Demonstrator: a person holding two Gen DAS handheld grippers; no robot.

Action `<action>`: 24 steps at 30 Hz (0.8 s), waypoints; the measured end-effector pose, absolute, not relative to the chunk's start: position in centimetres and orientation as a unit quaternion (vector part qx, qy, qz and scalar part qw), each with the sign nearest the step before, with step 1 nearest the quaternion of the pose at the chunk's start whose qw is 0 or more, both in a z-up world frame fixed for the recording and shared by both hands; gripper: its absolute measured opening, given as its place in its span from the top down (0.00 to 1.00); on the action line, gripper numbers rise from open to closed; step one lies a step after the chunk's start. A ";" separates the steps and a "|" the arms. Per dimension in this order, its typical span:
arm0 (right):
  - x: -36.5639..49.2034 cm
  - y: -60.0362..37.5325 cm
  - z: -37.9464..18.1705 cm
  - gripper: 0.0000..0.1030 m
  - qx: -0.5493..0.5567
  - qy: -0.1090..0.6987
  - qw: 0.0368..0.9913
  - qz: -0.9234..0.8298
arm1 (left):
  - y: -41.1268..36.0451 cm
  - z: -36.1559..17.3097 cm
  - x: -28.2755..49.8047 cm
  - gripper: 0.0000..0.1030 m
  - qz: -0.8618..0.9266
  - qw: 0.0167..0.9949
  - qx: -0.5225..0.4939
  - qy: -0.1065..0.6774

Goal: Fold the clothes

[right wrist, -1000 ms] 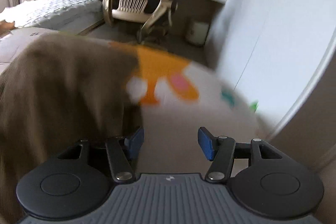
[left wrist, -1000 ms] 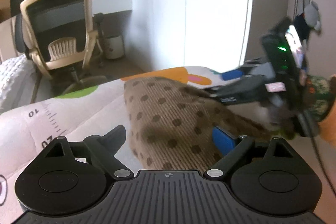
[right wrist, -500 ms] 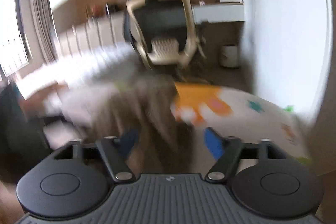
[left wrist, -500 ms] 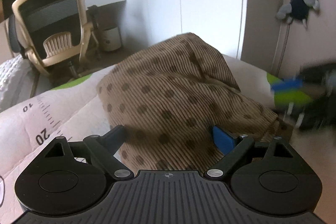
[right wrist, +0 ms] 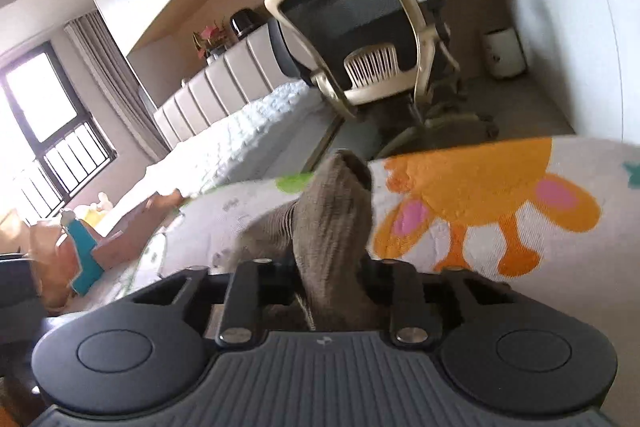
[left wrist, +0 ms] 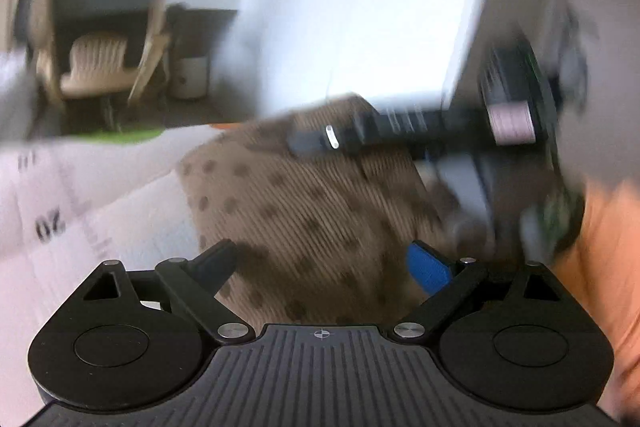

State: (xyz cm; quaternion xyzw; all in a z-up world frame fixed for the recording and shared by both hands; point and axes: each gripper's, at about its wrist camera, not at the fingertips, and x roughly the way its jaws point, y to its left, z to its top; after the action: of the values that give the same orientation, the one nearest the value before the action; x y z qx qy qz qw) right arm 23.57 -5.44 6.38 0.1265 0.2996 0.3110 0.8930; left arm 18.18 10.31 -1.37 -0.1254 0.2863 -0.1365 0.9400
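A brown corduroy garment with dark dots (left wrist: 320, 211) lies on a printed play mat (left wrist: 100, 203). My left gripper (left wrist: 320, 261) is open, its fingers wide apart, low over the garment's near part. The left wrist view is motion-blurred. My right gripper (left wrist: 320, 141) reaches in from the right and pinches the garment's far edge, holding it raised. In the right wrist view my right gripper (right wrist: 330, 275) is shut on a bunched fold of the brown garment (right wrist: 332, 211), which sticks up between the fingers and hides the pads.
The mat (right wrist: 480, 187) carries an orange cartoon print and ruler numbers. Beyond it stand an office chair (right wrist: 360, 27), a white bin (right wrist: 502, 53) and a bed with a white quilt (right wrist: 240, 135). A person's hand (left wrist: 608, 227) holds the right gripper.
My right gripper was open and swinging; now it is shut on a fold of the garment. The far edge of the garment has been drawn up. My left gripper stayed open over the cloth.
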 end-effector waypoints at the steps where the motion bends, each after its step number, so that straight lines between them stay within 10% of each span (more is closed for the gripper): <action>1: 23.2 -5.7 6.8 0.78 0.119 0.296 0.896 0.310 | 11.1 -1.5 18.7 0.07 -0.128 0.936 -0.151 0.290; 9: 22.3 -7.5 6.0 0.72 0.054 0.326 0.905 0.270 | 8.7 0.9 20.3 0.11 -0.203 0.925 -0.147 0.286; 13: 21.9 -8.4 3.9 0.47 0.054 0.334 0.909 0.242 | 6.9 0.3 20.3 0.09 -0.139 0.939 -0.086 0.304; 24: 18.3 -6.5 11.8 0.46 0.028 0.184 0.949 0.255 | 6.1 -3.7 20.1 0.08 -0.106 0.922 -0.019 0.372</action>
State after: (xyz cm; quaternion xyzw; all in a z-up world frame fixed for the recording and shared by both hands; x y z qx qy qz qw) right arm 18.28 -6.46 11.83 0.0275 0.1843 0.2550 0.9488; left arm 20.06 6.06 -3.67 -0.0186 0.3716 -0.1056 0.9222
